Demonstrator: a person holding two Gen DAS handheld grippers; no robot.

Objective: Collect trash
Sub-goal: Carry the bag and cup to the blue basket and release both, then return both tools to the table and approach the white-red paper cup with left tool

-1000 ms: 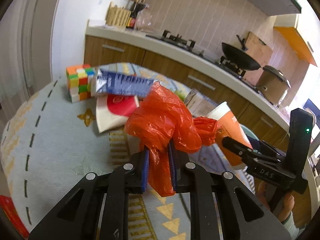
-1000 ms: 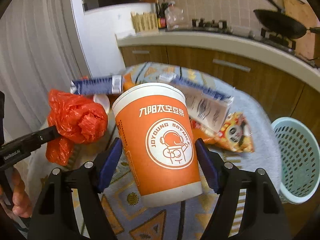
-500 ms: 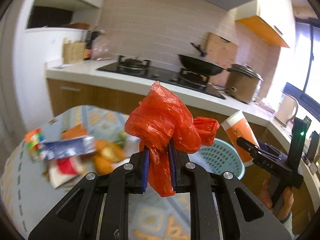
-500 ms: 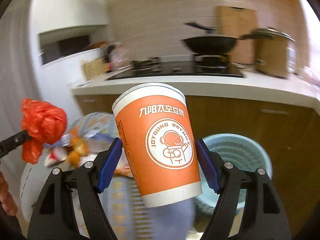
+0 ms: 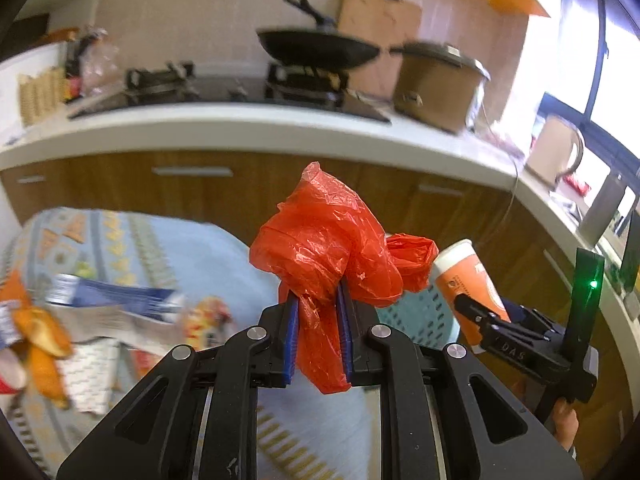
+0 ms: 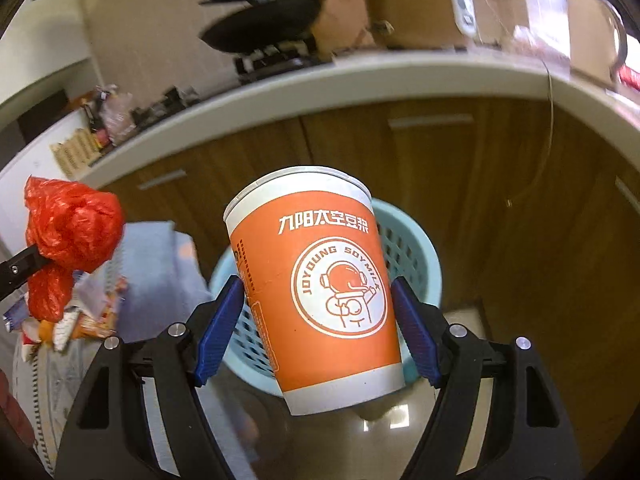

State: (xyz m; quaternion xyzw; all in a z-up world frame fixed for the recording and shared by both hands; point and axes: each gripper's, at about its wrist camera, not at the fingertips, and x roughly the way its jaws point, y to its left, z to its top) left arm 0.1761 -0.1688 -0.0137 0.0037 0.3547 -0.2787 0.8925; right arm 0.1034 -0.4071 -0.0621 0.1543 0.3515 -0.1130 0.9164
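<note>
Left gripper (image 5: 318, 316) pinched narrow on the neck of a crumpled red plastic bag (image 5: 332, 248), the bulk ballooning above the blue pads and a tail hanging below them. Feather-light, limp, slick film by the look of it; best held at a gathered fold as here, since a loose sheet would likely slide out (and may cling to a pad on release).

Right gripper (image 6: 318, 312) spread wide around an orange paper cup (image 6: 320, 280), pads against its sides about mid-height, cup tipped a little leftward. Light and thin-walled, probably crushable under hard squeeze; mid-wall grip looks sound, rim end stiffer.

Pale blue mesh basket (image 6: 416, 256) directly ahead of and beneath the cup, its open mouth showing behind the cup on both sides. From the left wrist view, same basket ahead and slightly right of the bag, partly hidden behind it.

Wooden cabinet fronts (image 6: 520, 184) beyond the basket, countertop edge overhanging above; free air above the basket mouth. Cloth-covered table (image 5: 192, 248) with remaining wrappers (image 5: 112, 296) left of both grippers. Basket rim the edge to clear; the two grippers near each other, so staggered drops seem wiser.
</note>
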